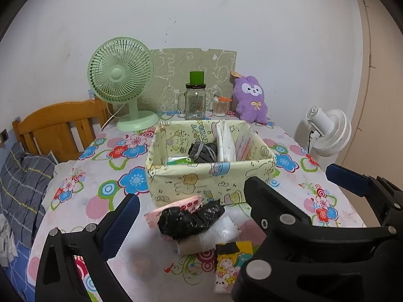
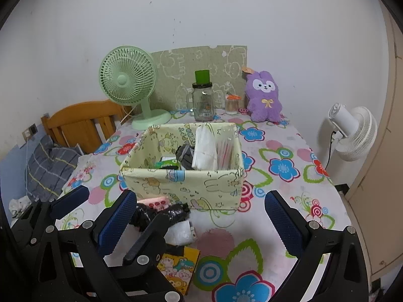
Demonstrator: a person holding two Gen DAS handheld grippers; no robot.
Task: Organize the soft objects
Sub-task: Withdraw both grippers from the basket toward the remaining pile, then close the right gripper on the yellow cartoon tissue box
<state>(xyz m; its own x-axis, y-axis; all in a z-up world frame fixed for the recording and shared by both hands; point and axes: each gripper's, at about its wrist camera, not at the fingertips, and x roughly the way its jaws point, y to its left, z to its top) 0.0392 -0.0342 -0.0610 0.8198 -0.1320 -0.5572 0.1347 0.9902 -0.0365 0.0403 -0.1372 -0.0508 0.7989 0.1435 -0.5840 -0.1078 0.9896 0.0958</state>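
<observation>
A pale yellow fabric box (image 1: 191, 181) (image 2: 181, 178) stands mid-table, holding a grey cloth (image 1: 202, 152), a white folded item (image 1: 224, 143), a clear packet and a green pack. In front of it lie a black plastic bag roll (image 1: 189, 220) (image 2: 161, 214), a pink pack (image 1: 176, 207), a clear plastic bag (image 1: 224, 229) and a yellow cartoon pack (image 1: 233, 264) (image 2: 180, 268). My left gripper (image 1: 191, 221) is open and empty, with the bag roll between its fingers' line. My right gripper (image 2: 200, 219) is open and empty, right of the pile. The right gripper also shows in the left wrist view (image 1: 299, 186).
A green desk fan (image 1: 123, 80), a glass jar with a green cap (image 1: 196, 98), a cotton swab pot (image 1: 221, 105) and a purple plush (image 1: 250, 98) stand along the far table edge. A white fan (image 1: 327, 130) stands right of the table. A wooden bed headboard (image 1: 60, 125) is at left.
</observation>
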